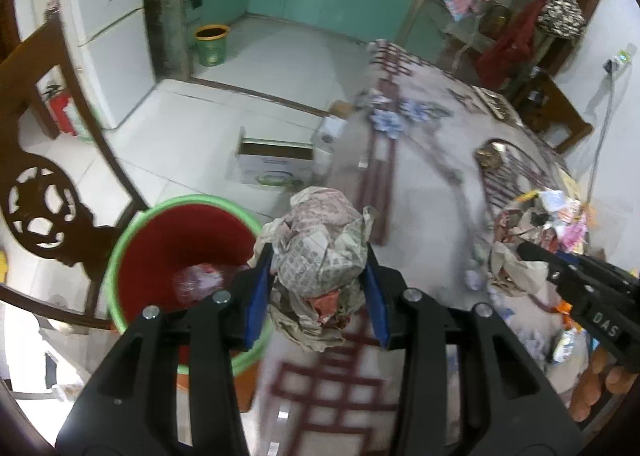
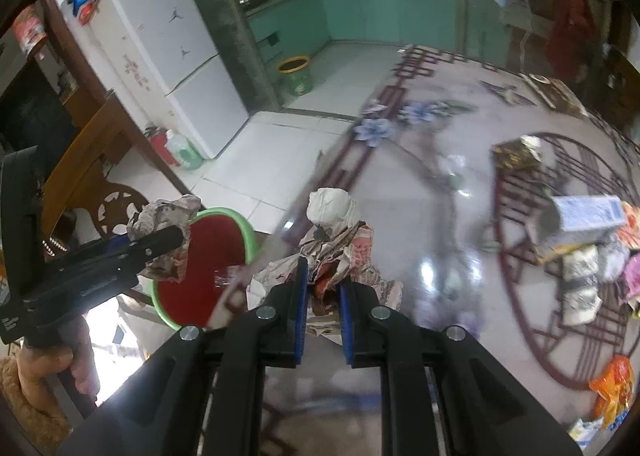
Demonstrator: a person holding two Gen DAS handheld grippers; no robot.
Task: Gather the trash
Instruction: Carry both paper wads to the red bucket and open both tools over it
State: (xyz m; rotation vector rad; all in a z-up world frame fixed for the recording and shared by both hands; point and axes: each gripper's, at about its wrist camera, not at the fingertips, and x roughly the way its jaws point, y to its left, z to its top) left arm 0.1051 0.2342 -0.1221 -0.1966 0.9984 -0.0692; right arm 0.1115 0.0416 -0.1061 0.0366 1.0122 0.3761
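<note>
My left gripper (image 1: 318, 276) is shut on a crumpled newspaper ball (image 1: 320, 244), held beside the rim of a red bin with a green rim (image 1: 120, 256) that stands off the table's left edge. It also shows in the right wrist view (image 2: 160, 240) over the bin (image 2: 236, 224). My right gripper (image 2: 323, 288) is shut on a crumpled wad of paper and wrappers (image 2: 340, 240) above the table near its left edge. Some trash (image 1: 200, 278) lies in the bin.
A glossy patterned table (image 2: 440, 224) carries a pile of trash at the right (image 2: 584, 248). A carved wooden chair (image 1: 48, 184) stands left of the bin. A cardboard box (image 1: 276, 164) and a green bin (image 1: 211, 44) are on the tiled floor. A fridge (image 2: 168, 56) stands behind.
</note>
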